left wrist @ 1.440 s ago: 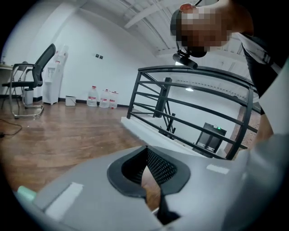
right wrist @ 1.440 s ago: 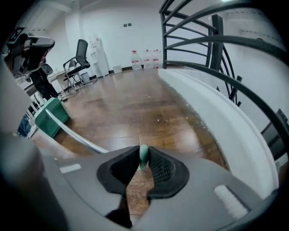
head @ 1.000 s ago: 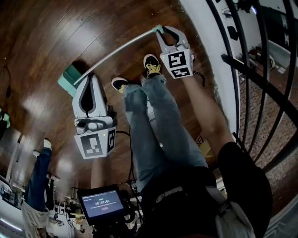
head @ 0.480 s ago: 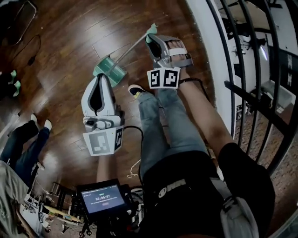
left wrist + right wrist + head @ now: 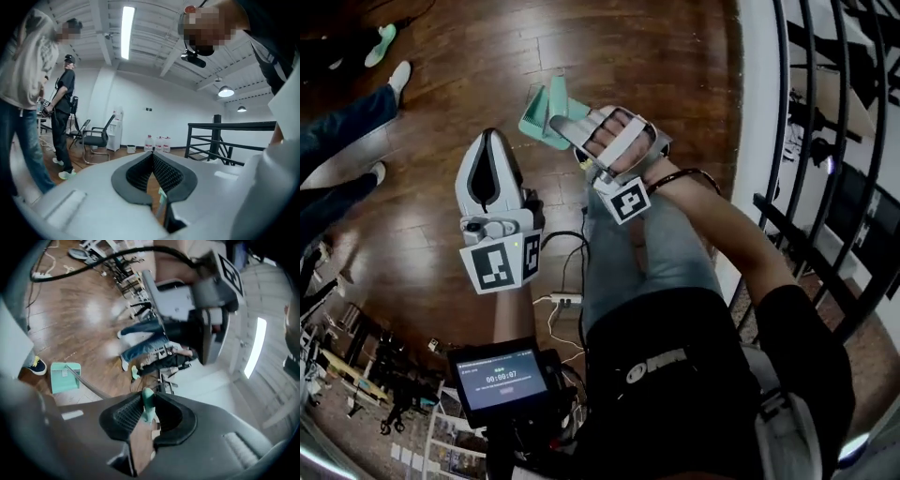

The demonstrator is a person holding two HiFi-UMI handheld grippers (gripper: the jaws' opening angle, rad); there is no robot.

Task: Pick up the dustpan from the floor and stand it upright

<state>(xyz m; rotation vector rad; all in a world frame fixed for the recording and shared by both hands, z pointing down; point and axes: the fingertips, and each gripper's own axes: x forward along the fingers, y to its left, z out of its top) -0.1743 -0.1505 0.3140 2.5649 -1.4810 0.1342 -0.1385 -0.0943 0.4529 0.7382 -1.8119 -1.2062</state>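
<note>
head view: my right gripper (image 5: 592,139), clamped on the grey handle (image 5: 570,131) of the green dustpan (image 5: 542,114). the pan sits low over the wooden floor (image 5: 441,75) ahead of my knees, and the handle slants up to me, so the pan can swing under it toward upright. whether the pan's edge touches the boards i cannot make out. my left gripper (image 5: 490,141) is just beside it, apart from the dustpan, kept spare. left gripper view: jaws pressed together, nothing between them; railing (image 5: 220,140) beyond. right gripper view: jaws narrow, pinching the handle's teal end cap (image 5: 147,405), probably for leverage; pan visible down the rod.
</note>
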